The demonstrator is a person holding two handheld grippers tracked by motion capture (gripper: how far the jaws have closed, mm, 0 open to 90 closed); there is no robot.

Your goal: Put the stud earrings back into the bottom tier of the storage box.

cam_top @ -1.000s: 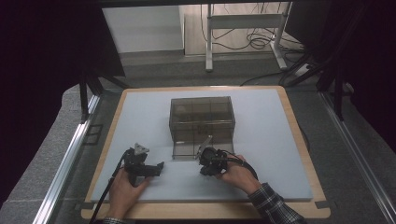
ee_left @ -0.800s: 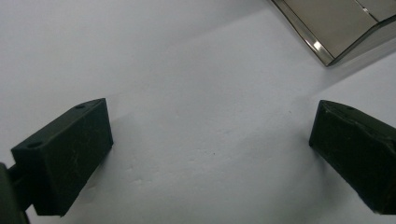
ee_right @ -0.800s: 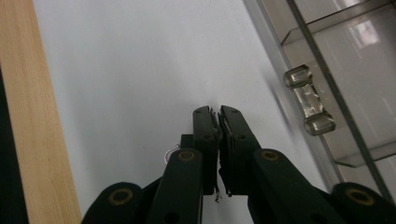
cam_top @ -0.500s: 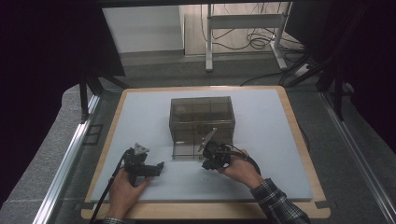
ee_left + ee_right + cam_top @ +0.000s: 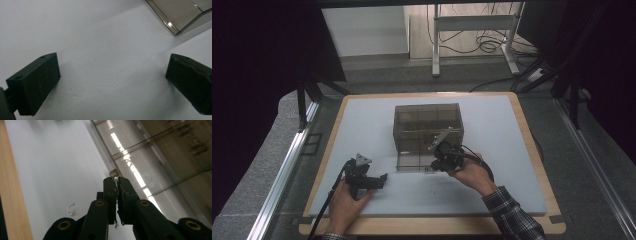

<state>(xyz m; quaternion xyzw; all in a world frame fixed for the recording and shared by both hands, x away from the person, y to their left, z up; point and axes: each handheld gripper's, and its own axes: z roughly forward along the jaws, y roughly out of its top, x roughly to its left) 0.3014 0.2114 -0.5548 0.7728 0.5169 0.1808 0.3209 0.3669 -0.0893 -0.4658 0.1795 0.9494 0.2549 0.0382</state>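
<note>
Your right gripper (image 5: pixel 117 181) has its jaws pressed together on a thin wire piece (image 5: pixel 115 223) at the open front of the smoky clear box (image 5: pixel 428 127) mid-table, while your left gripper (image 5: pixel 112 82) rests wide open, holding nothing, on the white mat (image 5: pixel 362 120)

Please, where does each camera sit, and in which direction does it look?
High view: above the person's side, looking forward and down at the white table; both hands show.
Left gripper view: on the left hand-held gripper, jaws wide apart over the table.
Right gripper view: on the right hand-held gripper, jaws pinching something thin.
All views share the smoky clear compartment box.
</note>
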